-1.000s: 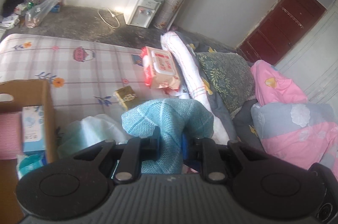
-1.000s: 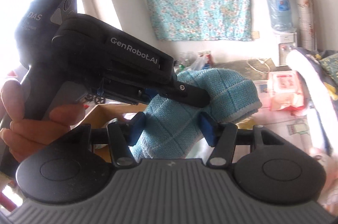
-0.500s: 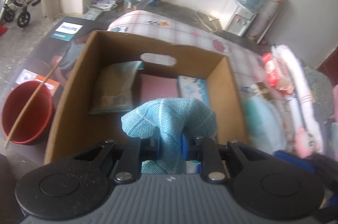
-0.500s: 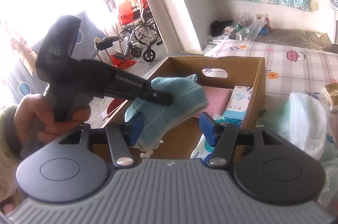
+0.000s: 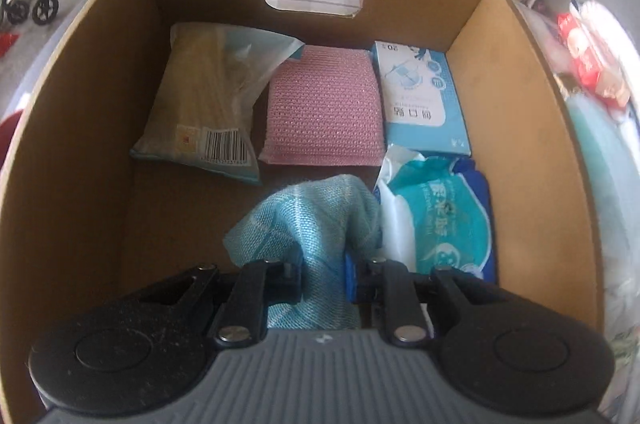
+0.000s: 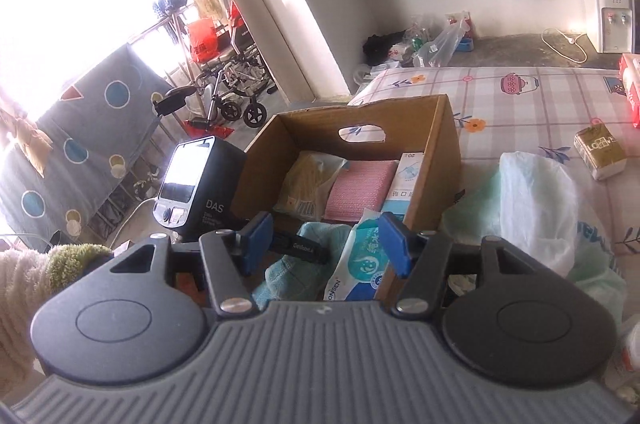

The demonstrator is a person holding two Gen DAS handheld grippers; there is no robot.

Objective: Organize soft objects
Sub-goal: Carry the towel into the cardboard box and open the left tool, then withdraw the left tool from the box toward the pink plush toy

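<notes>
My left gripper (image 5: 323,278) is shut on a folded light-blue cloth (image 5: 316,220) and holds it low inside a cardboard box (image 5: 92,72). The box holds a tan packet (image 5: 204,96), a pink knitted cloth (image 5: 322,112), a blue-white pack (image 5: 424,100) and a teal wipes pack (image 5: 444,220). My right gripper (image 6: 324,244) is open and empty, above the box's near edge. From there I see the box (image 6: 440,160), the blue cloth (image 6: 296,276) and the left gripper's body (image 6: 196,184).
The box stands on a checked bed cover (image 6: 540,92). A pale green plastic bag (image 6: 536,208) lies right of the box, a small tan pack (image 6: 600,152) beyond it. A red-white wipes pack (image 5: 592,64) lies farther right. A wheelchair (image 6: 228,84) stands on the floor at the left.
My left gripper has swung from over the bed to the box and gone down into it with the blue cloth. My right gripper has let go of the cloth and drawn back.
</notes>
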